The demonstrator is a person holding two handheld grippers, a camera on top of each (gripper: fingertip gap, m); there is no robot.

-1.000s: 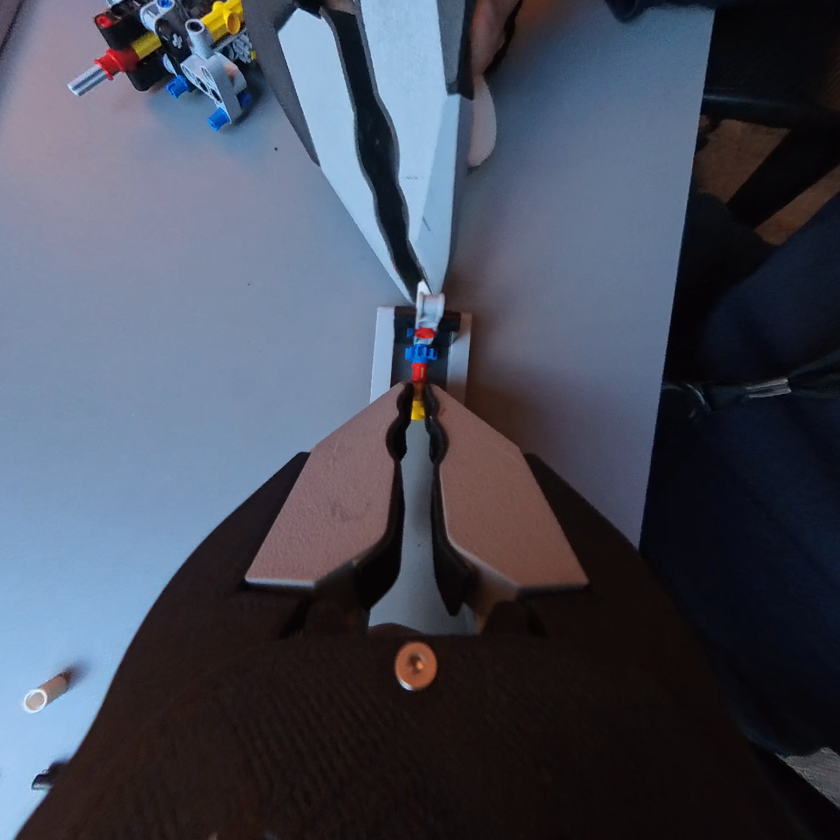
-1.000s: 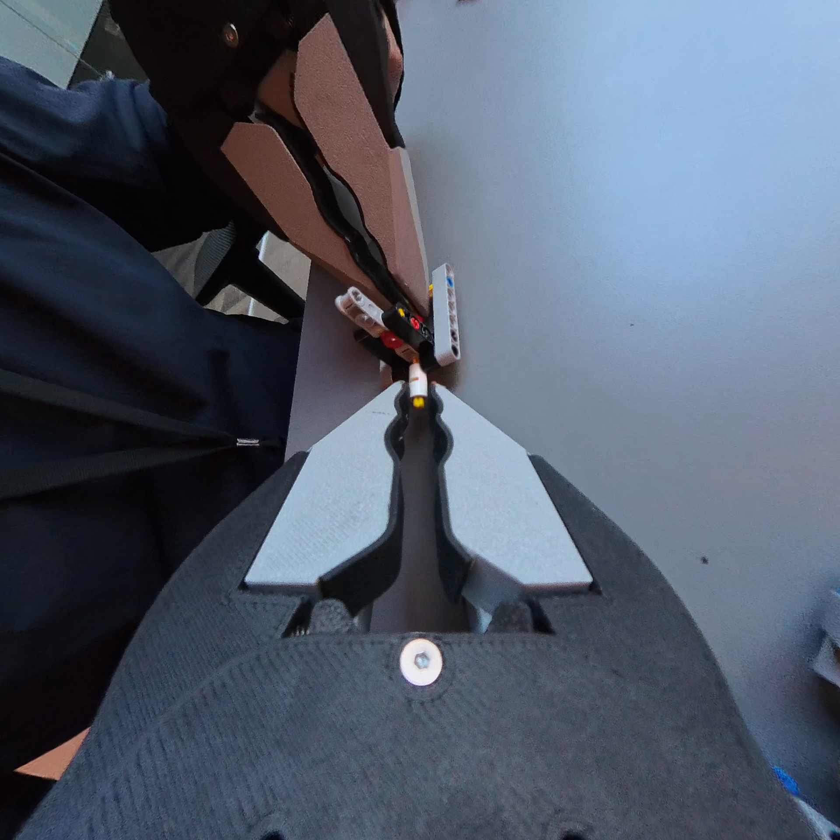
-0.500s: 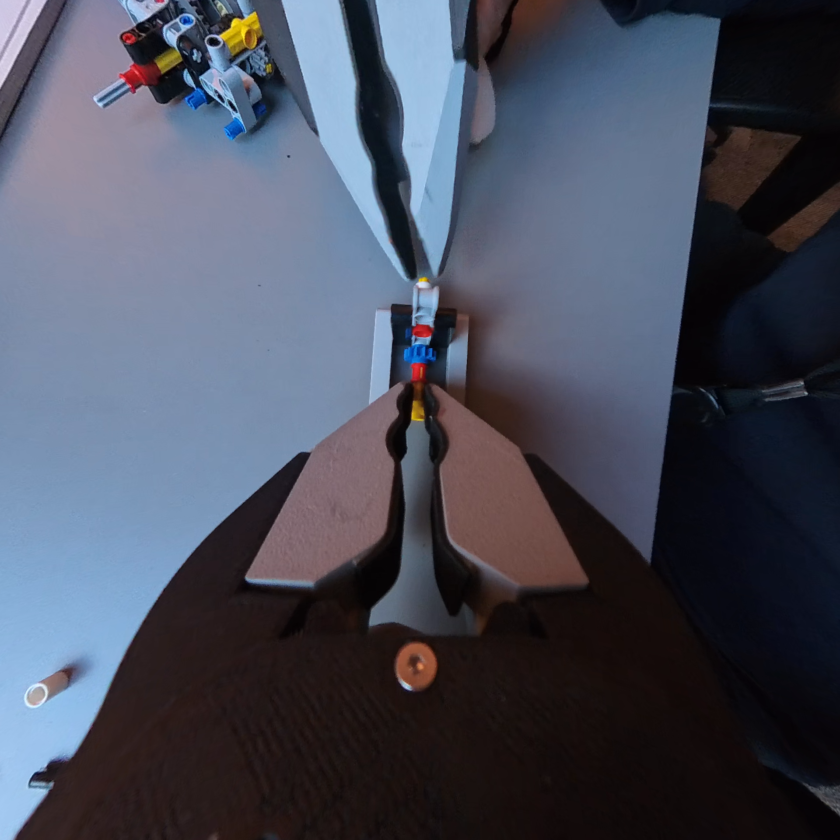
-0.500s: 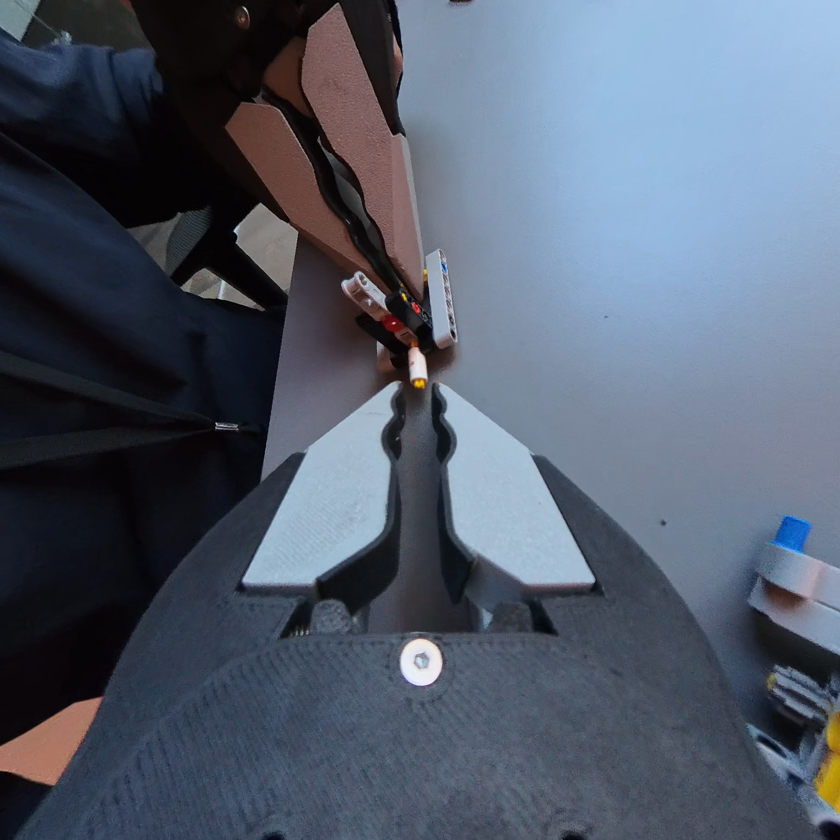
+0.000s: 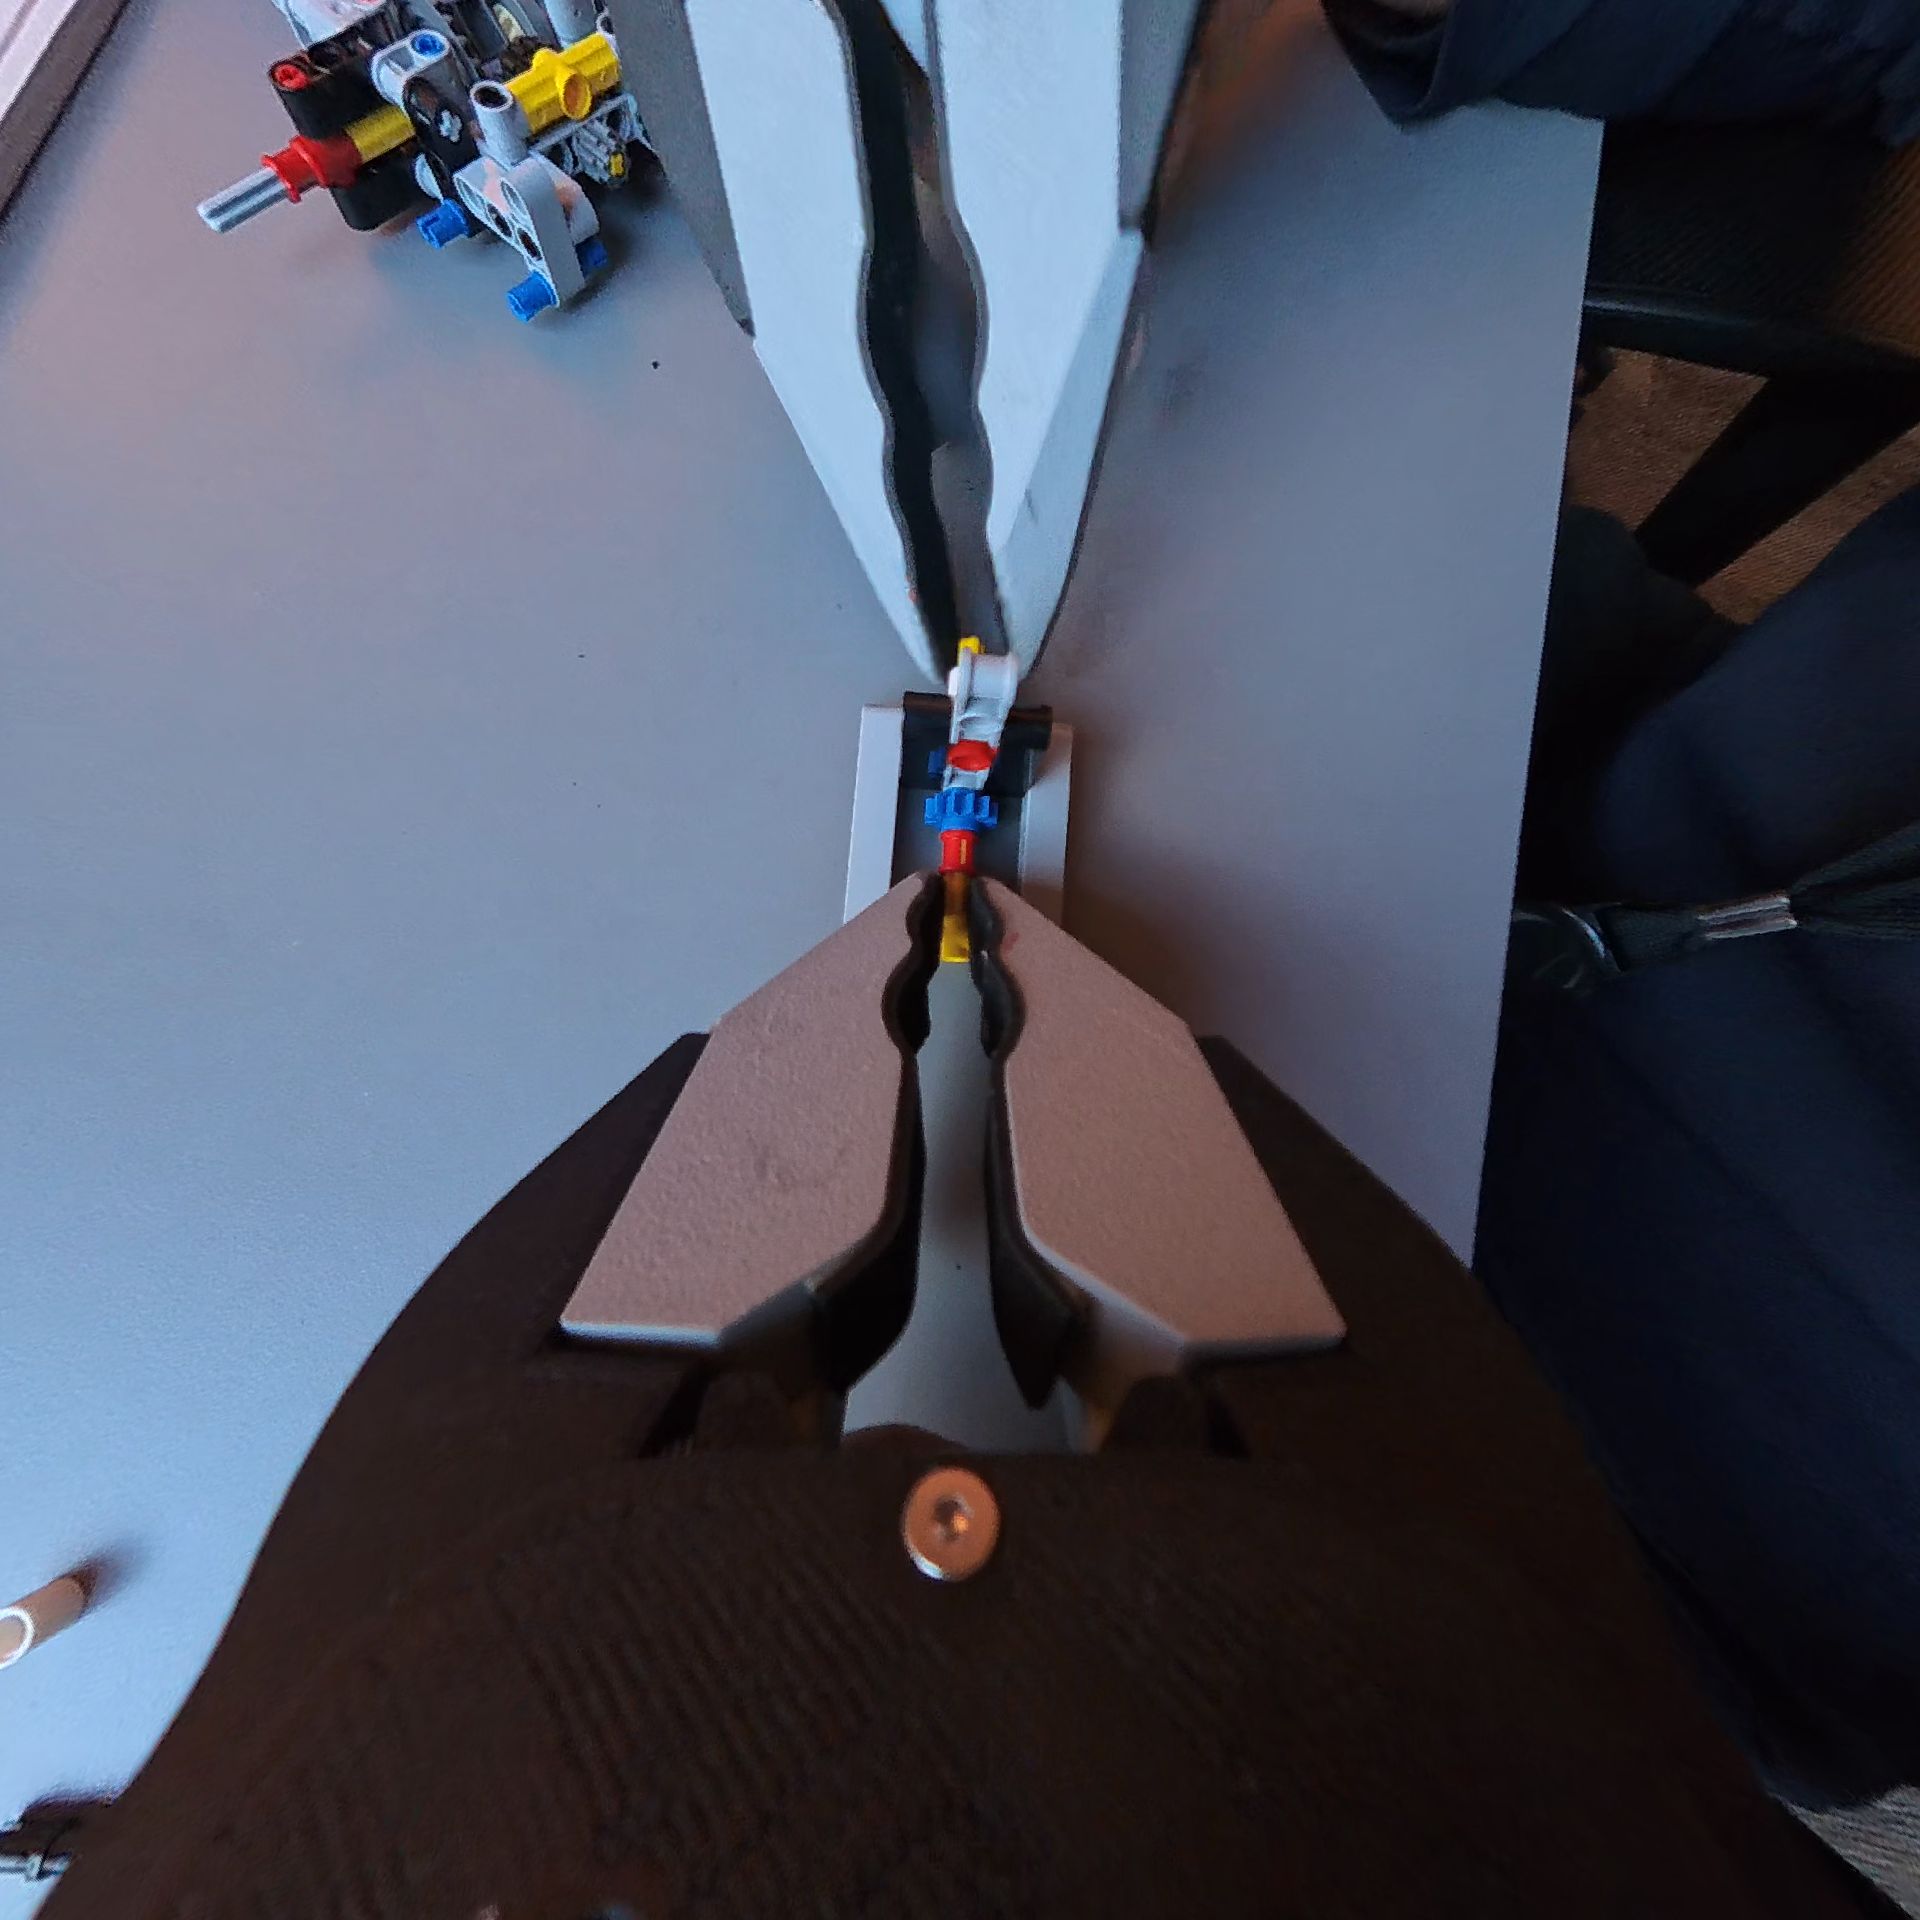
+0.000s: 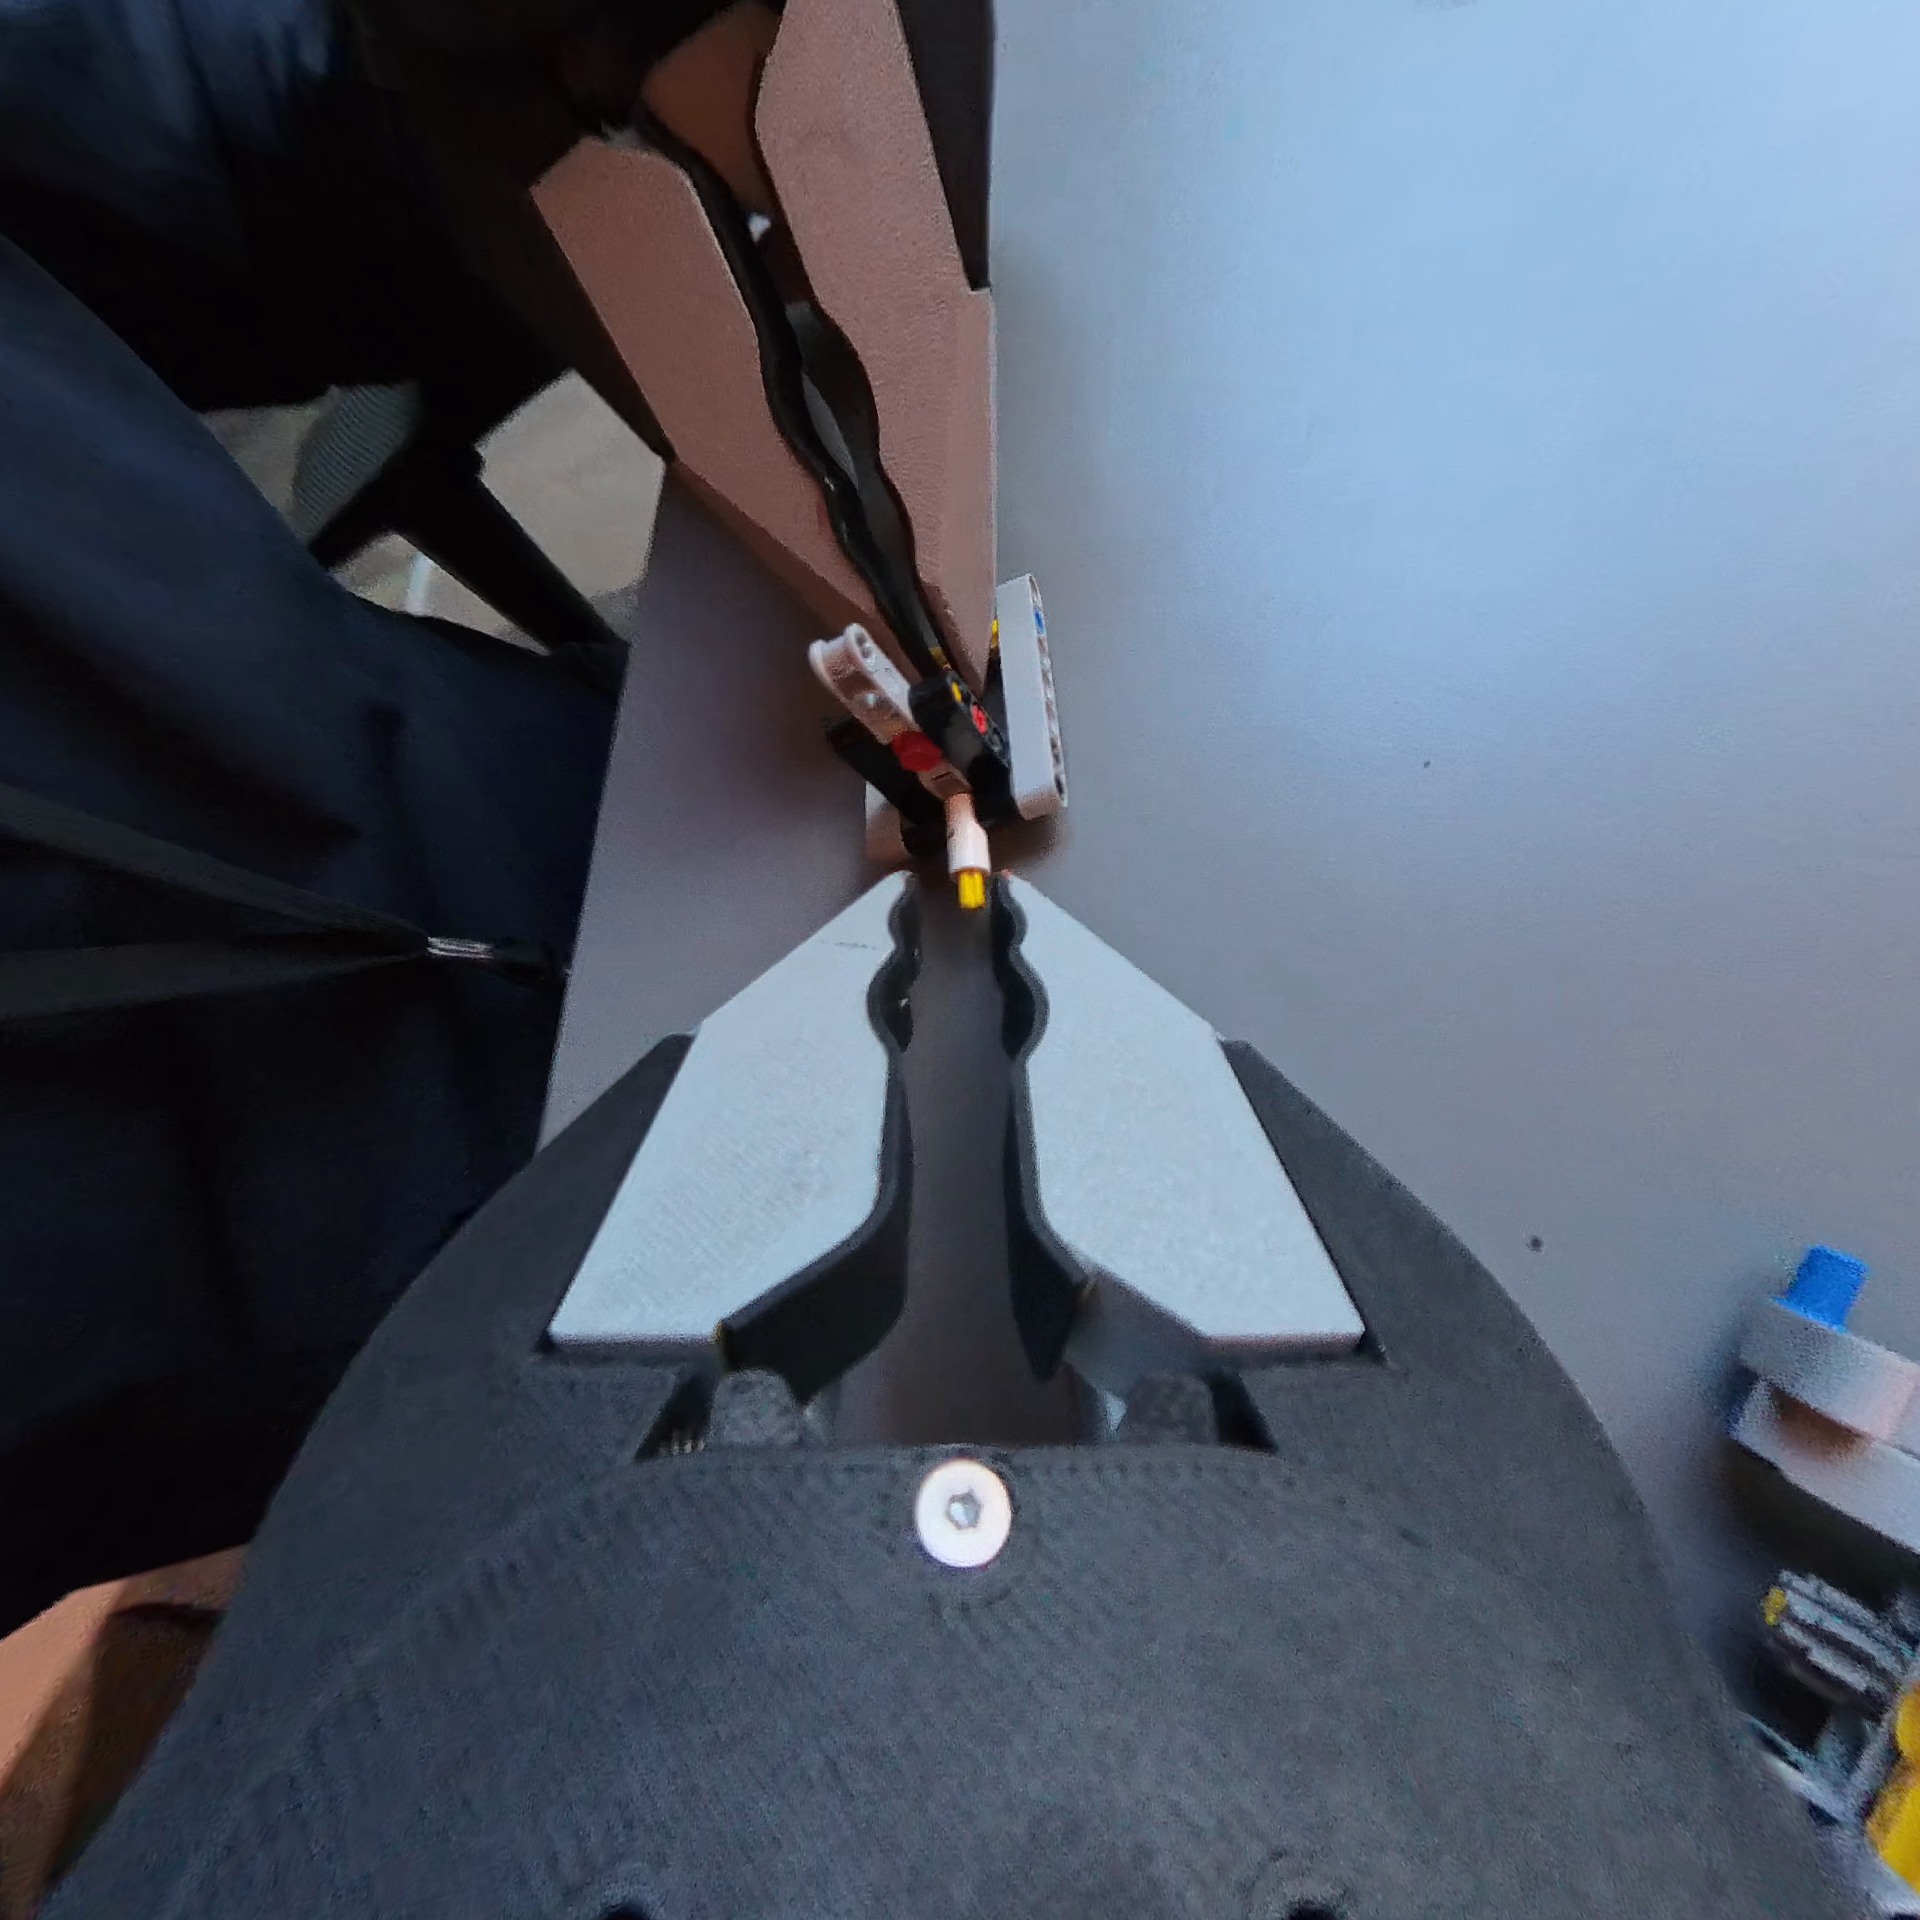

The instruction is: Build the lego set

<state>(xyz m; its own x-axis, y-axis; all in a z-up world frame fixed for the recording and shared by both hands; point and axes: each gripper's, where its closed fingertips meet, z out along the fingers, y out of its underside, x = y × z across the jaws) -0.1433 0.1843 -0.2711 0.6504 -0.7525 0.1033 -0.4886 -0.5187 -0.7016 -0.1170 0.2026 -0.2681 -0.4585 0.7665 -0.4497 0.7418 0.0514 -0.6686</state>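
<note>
A: Left gripper (image 5: 954, 914), what do you have?

B: My two pads are pressed on the yellow rod (image 5: 952, 928), at its near end. Jaws nearly together. Along the rod sit a red sleeve (image 5: 957, 850), a blue gear (image 5: 960, 805) and a light grey connector (image 5: 981, 694) at the far end. Under it lies a small grey and black frame (image 5: 871, 800) on the grey table (image 5: 416, 727), close to the table's edge.

A: Right gripper (image 6: 958, 896)?

B: Jaws narrow but parted. The rod's yellow tip (image 6: 970, 890) stands between my fingertips, with a gap on the left side; on the right I cannot tell whether the pad touches. I am not clamped on it.

A: Anything else about?

B: A larger toy-brick build (image 5: 447, 135) stands well apart across the table. A small tube (image 5: 36, 1621) lies near my left side. A person in dark clothing sits at the table edge.
</note>
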